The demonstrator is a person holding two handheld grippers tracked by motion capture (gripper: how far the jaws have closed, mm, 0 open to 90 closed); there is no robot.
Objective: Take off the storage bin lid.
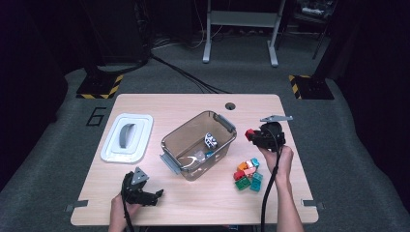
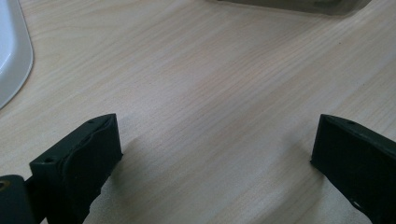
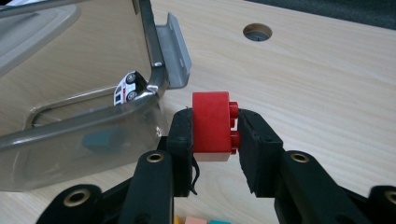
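Brick — red — is sitting pinched in the right gripper at the bin's three o'clock, while the left gripper is gaping, holding nothing.

Just a big "6" marked on the grey floor, left of the table; nothing else readable anywhere.

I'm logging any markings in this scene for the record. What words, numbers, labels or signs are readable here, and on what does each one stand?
"6": a dark numeral on the grey floor, left of the table.
Black-and-yellow hazard stripes, a sign without words, on two floor plates.
The toy car in the clear bin has dark markings, too small to read.
The red brick in the right gripper shows no lettering.
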